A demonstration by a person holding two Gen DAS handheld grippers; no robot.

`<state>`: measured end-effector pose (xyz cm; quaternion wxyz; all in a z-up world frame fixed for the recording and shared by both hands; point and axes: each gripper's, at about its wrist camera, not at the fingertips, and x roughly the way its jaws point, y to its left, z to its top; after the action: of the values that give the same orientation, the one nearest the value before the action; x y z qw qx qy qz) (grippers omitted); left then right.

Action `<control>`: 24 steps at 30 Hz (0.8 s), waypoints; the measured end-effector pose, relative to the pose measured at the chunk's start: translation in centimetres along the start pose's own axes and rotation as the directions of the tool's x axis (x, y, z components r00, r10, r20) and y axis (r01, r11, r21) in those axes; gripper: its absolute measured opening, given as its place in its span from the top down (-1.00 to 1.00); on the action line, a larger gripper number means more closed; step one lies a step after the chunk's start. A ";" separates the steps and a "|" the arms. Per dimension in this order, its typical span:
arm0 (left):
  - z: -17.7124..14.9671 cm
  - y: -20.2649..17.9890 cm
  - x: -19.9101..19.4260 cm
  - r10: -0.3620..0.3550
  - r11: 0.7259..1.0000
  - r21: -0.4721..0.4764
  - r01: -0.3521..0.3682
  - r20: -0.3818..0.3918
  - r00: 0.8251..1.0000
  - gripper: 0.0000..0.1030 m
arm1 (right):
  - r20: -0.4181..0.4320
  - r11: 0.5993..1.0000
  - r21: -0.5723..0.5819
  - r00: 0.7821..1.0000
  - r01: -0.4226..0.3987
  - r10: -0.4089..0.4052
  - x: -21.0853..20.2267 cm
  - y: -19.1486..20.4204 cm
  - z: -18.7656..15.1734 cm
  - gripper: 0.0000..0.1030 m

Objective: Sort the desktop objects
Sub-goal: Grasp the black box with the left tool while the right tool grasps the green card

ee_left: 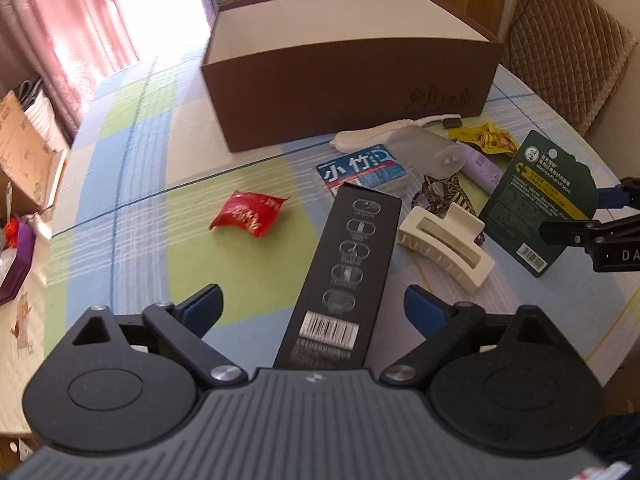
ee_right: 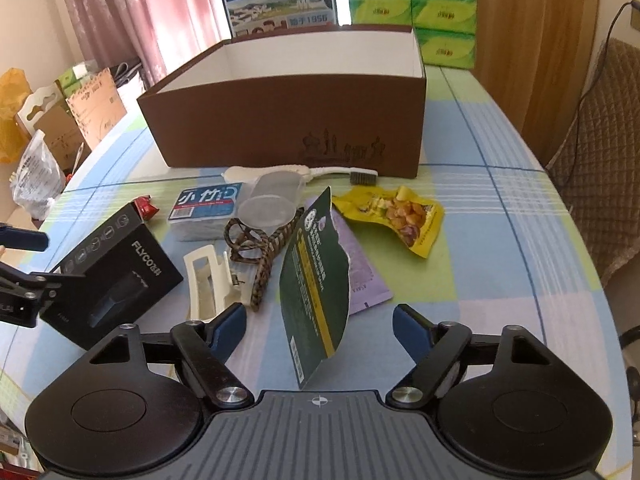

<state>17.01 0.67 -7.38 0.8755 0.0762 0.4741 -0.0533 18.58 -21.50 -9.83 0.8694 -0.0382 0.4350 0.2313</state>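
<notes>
Both our grippers gape wide: left gripper (ee_left: 312, 308) straddles the black box (ee_left: 344, 272) lengthwise, right gripper (ee_right: 318, 326) the green card (ee_right: 314, 288).

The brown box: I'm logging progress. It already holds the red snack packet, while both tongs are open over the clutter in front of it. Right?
Not quite. The red snack packet lies on the tablecloth, outside the brown box, as the left wrist view shows. Otherwise yes: the left tongs and right tongs are open over the clutter.
</notes>
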 end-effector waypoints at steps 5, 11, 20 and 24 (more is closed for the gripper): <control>1.0 -0.6 1.8 -0.028 0.999 0.040 0.029 -0.029 0.999 -0.63 | -0.015 1.000 0.018 1.000 -0.004 0.004 0.7 -0.9 0.4 -0.52; 1.7 -1.4 3.5 -0.042 0.995 0.087 0.048 -0.073 0.996 -0.37 | -0.023 0.999 0.042 1.000 -0.009 0.010 0.9 -1.7 0.6 -0.52; 1.5 -1.4 4.2 -0.053 0.996 0.064 0.058 -0.077 0.996 0.24 | -0.031 1.000 0.007 0.999 -0.023 0.024 1.0 -1.3 0.4 -0.49; 1.0 -0.6 3.9 -0.038 0.999 0.014 0.040 -0.078 0.996 0.25 | -0.017 0.999 -0.027 0.999 -0.030 0.030 1.0 -1.0 0.9 -0.11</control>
<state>19.81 -0.20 -10.14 0.8545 0.0759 0.5089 -0.0711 20.14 -21.77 -10.18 0.8615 -0.0456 0.4396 0.2500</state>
